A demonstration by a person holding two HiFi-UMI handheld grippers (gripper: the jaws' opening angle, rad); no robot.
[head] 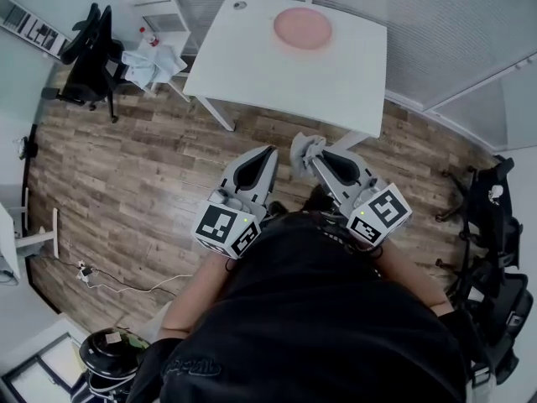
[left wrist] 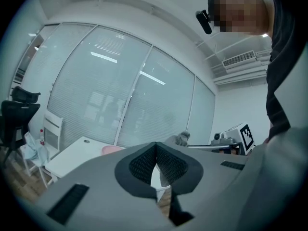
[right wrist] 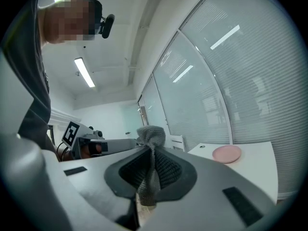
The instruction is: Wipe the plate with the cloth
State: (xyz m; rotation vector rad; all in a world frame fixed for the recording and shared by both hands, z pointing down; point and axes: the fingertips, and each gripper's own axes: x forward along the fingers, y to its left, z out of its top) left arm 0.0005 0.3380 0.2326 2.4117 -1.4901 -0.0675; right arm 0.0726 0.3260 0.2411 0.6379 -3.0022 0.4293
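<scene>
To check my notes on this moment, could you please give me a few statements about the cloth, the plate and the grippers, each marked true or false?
1. The right gripper is shut on the grey knitted cloth. True.
2. The left gripper holds a second cloth. False: its jaws are together with nothing between them.
3. The round pink plate lies on the white rectangular table. True.
4. The cloth touches the plate. False: both grippers are short of the table, over the wooden floor.

One round pink plate [head: 302,28], one grey knitted cloth [head: 300,151], one white rectangular table [head: 243,74], two grippers — left gripper [head: 268,154], right gripper [head: 319,154].
</scene>
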